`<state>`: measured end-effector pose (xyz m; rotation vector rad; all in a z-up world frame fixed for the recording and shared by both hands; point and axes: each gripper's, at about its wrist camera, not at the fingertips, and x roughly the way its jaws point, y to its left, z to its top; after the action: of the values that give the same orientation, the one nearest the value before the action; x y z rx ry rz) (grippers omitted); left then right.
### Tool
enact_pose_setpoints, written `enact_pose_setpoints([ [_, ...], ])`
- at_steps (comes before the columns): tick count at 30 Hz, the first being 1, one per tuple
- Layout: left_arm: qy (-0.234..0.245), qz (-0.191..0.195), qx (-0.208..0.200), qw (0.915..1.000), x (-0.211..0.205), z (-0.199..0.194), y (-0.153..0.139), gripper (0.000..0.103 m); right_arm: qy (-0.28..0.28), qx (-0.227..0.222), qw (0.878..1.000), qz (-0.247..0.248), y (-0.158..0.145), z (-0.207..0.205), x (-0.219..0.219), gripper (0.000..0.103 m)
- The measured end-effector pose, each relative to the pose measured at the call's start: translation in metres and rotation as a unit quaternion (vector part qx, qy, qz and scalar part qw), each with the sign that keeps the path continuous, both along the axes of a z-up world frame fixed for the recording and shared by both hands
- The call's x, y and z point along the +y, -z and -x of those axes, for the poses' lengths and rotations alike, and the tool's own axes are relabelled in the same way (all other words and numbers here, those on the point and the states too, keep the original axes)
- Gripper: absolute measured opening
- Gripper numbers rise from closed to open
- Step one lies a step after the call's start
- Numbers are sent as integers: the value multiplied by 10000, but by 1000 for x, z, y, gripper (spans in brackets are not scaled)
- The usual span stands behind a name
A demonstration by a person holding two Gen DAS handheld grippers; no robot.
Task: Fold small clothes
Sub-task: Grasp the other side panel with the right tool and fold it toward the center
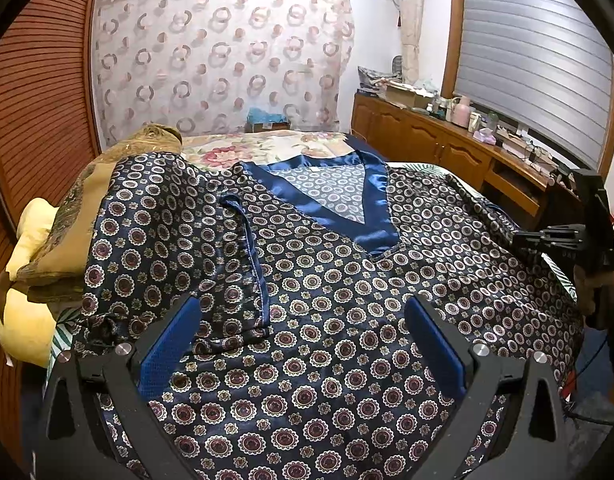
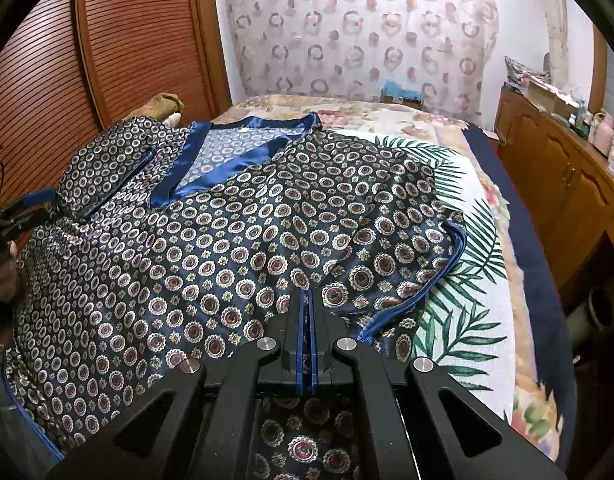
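A navy satin shirt (image 1: 347, 288) with ring medallions and a blue V-collar (image 1: 371, 204) lies face up across the bed. Its sleeve on the left of the left wrist view is folded in over the body (image 1: 243, 264). My left gripper (image 1: 303, 336) hovers just above the lower front, open, with nothing between its blue pads (image 1: 171, 344). My right gripper (image 2: 307, 296) is shut on the shirt (image 2: 227, 240) near the other sleeve, whose blue-trimmed cuff (image 2: 439, 272) lies beside it; creases fan out from the pinch. From the left wrist camera, the right gripper (image 1: 523, 236) shows at the far right.
Yellow and gold pillows (image 1: 31, 248) are piled at the bed's left side by a louvred wooden door (image 2: 139, 40). A palm-leaf sheet (image 2: 467, 280) lies bare right of the shirt. A wooden sideboard (image 1: 447, 144) with clutter runs along the right wall. A hand (image 2: 7, 276) holds the left gripper.
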<state>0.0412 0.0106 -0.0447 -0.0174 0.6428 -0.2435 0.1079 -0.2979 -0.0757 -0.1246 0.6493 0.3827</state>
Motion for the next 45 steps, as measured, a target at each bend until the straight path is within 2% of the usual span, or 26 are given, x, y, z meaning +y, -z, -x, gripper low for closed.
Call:
enact_pose_setpoints([
  [2,-6,-1,-17,10000,0,2,-1,103,-8,1,10000,-65,-4,3,-2,2],
  [4,-8,-19,-53,10000,0,4,-1,103,62,-88,9999,-12,-9,4,-2,6],
  [9,-29,17,-79,10000,0,7,-3,103,351,-233,9991,98,-20,2,-11,29],
  [13,-36,31,-89,9999,0,9,-3,103,654,-148,9977,102,-17,-13,-26,34],
  [19,-38,24,-77,10000,0,10,-3,103,983,274,9948,-32,1,-47,-44,39],
  [23,-32,18,-77,10000,0,10,-2,103,1053,494,9928,-301,6,-66,-52,39],
  [28,-37,10,-46,10000,-1,10,-1,103,865,636,9921,-641,5,-81,-56,39],
  [30,-44,11,-47,10000,-1,11,-1,103,805,607,9928,-651,5,-83,-60,16],
  [33,-51,13,-52,10000,-1,11,-1,103,612,390,9952,-655,-2,-79,-56,5],
  [38,-65,21,-50,10000,0,11,-1,103,235,87,9982,-545,-16,-67,-31,4],
  [45,-90,30,-51,9999,3,11,-2,103,-290,-78,9988,-381,-23,-64,10,4],
])
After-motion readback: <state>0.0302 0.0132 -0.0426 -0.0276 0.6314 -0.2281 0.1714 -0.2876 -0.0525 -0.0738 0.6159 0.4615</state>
